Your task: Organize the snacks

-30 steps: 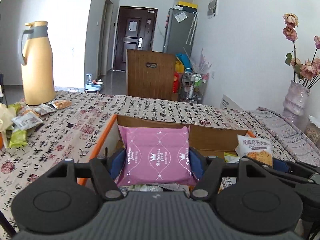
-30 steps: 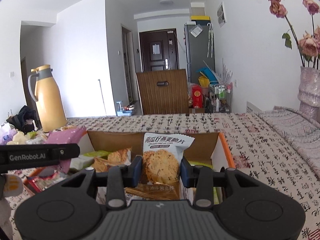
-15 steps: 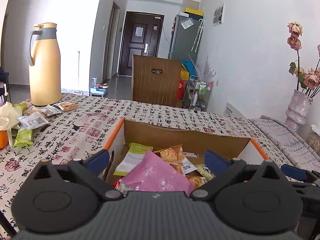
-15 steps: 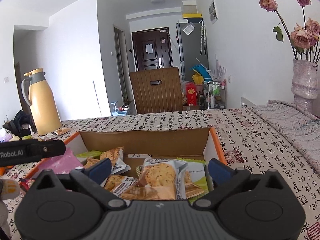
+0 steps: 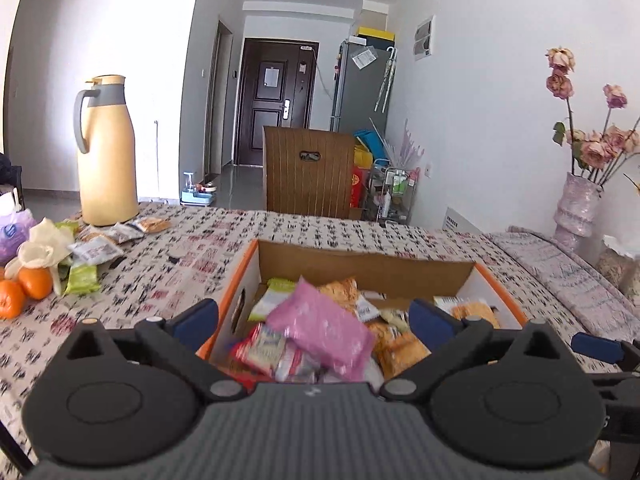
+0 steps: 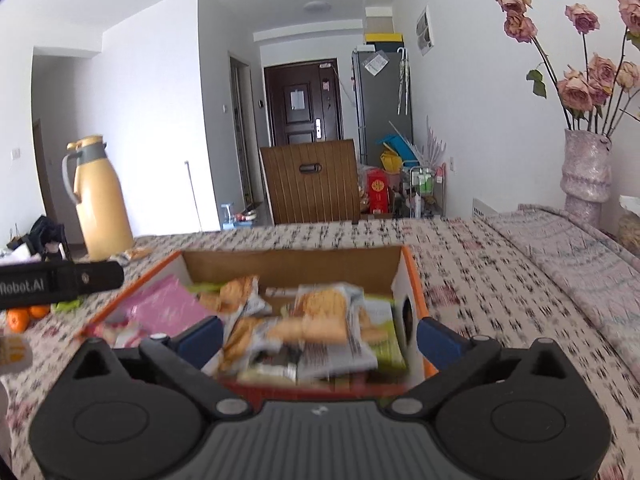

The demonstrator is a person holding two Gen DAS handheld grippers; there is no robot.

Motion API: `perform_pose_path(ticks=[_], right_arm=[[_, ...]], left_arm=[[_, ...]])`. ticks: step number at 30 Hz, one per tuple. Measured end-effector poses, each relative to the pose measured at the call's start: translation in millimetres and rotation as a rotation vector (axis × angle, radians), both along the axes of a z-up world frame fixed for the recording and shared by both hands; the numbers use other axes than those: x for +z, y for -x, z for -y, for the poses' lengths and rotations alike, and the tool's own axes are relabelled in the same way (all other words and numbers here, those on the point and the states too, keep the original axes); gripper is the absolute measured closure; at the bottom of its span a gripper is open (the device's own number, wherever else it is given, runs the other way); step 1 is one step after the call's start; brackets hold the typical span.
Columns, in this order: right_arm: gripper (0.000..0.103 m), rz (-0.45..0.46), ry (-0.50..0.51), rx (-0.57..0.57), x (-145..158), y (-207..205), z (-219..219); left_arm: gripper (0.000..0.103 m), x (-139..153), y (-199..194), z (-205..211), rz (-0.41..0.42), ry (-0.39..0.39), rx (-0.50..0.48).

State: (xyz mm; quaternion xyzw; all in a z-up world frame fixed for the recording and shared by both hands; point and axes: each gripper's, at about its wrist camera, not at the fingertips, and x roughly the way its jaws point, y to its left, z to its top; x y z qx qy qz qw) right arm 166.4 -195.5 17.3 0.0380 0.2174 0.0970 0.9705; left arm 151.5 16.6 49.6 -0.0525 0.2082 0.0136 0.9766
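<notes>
An orange-rimmed cardboard box (image 5: pixel 362 266) (image 6: pixel 294 265) holds several snack packets. A pink packet (image 5: pixel 322 330) (image 6: pixel 162 310) lies on the pile at the box's left. A cookie packet (image 6: pixel 324 314) lies on the pile at the right. My left gripper (image 5: pixel 314 320) is open and empty, just above the box's near side. My right gripper (image 6: pixel 320 338) is open and empty over the box's near right part. Several loose snack packets (image 5: pixel 96 250) lie on the tablecloth at the left.
A yellow thermos jug (image 5: pixel 106 152) stands at the far left of the table. Oranges (image 5: pixel 24 288) and a white flower lie left of the box. A vase of dried roses (image 5: pixel 578 210) stands at the far right. A wooden chair back (image 5: pixel 308 172) is behind the table.
Both grippers opened and let go: the pink packet and the cookie packet dropped onto the pile in the box. Both grippers have since drawn back a little.
</notes>
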Motion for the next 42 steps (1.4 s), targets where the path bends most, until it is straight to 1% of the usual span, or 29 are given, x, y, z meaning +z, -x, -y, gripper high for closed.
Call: perform_pose_path(ticks=[7, 12, 20, 28, 42], right_arm=[[0.000, -0.038, 0.004, 0.000, -10, 52, 11], [0.000, -0.074, 0.000, 0.009, -20, 76, 12], [0.000, -0.119, 0.014, 0.044, -34, 108, 5], [0.000, -0.127, 0.016, 0.043, -36, 121, 8], [0.000, -0.123, 0.020, 0.035, -34, 125, 9]], left_arm=[[0.000, -12, 48, -2, -0.033, -0.011, -0.016], [0.000, -26, 71, -7, -0.085, -0.006, -0.026], [0.000, -41, 105, -6, -0.125, -0.007, -0.047], [0.000, -47, 118, -8, -0.142, -0.003, -0.053], [0.000, -46, 122, -7, -0.139, -0.001, -0.057]])
